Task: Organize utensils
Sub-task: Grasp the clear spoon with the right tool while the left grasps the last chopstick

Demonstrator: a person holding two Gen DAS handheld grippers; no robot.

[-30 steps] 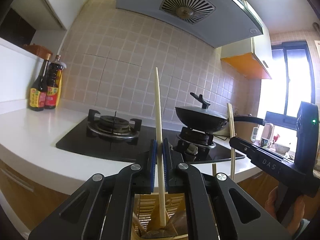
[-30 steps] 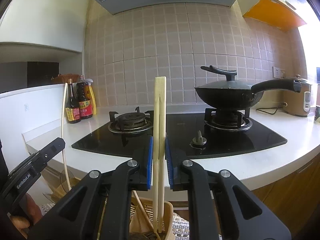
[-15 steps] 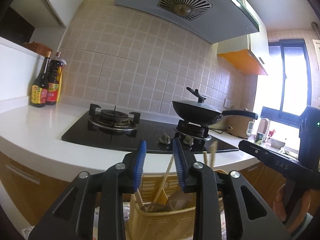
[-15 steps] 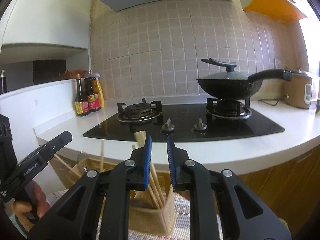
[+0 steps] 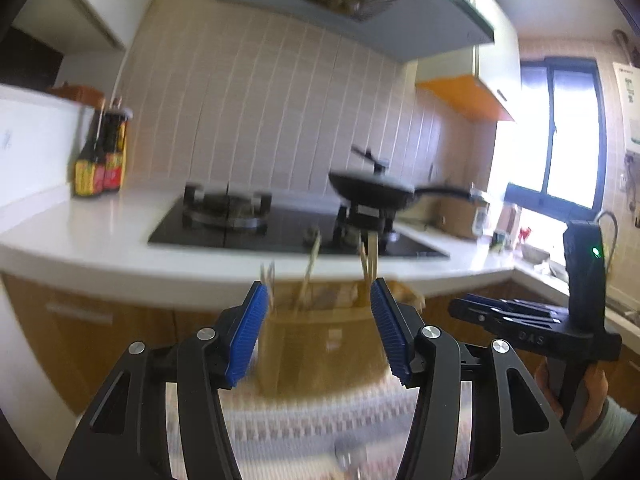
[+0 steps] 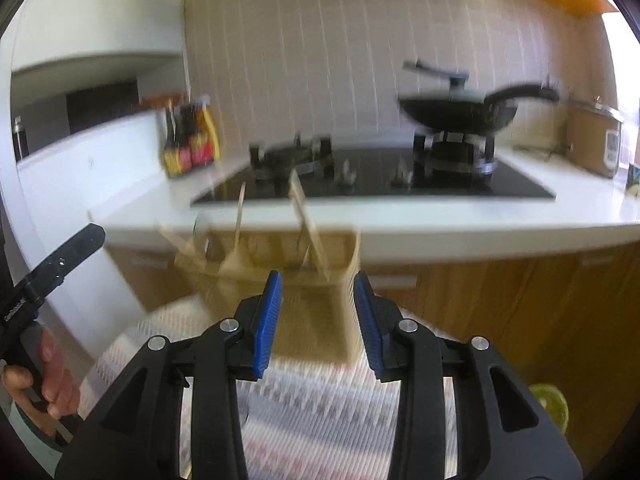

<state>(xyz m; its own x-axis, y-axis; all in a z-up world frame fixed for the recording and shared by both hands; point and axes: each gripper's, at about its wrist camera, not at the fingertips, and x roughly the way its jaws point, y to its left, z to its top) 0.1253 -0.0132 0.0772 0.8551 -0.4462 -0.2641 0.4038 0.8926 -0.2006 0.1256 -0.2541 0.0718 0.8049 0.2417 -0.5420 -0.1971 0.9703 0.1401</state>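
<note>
Tan woven utensil basket, blurred, stands on a striped woven mat below the white countertop. Pale wooden utensils lean inside it, tips above the rim. Left gripper: blue-padded jaws spread wide, empty, level, basket framed between them. Right gripper: jaws wide, empty, basket just ahead. Each gripper is visible at the edge of the other's view.

Tan basket, striped mat, blue-padded fingers.
</note>
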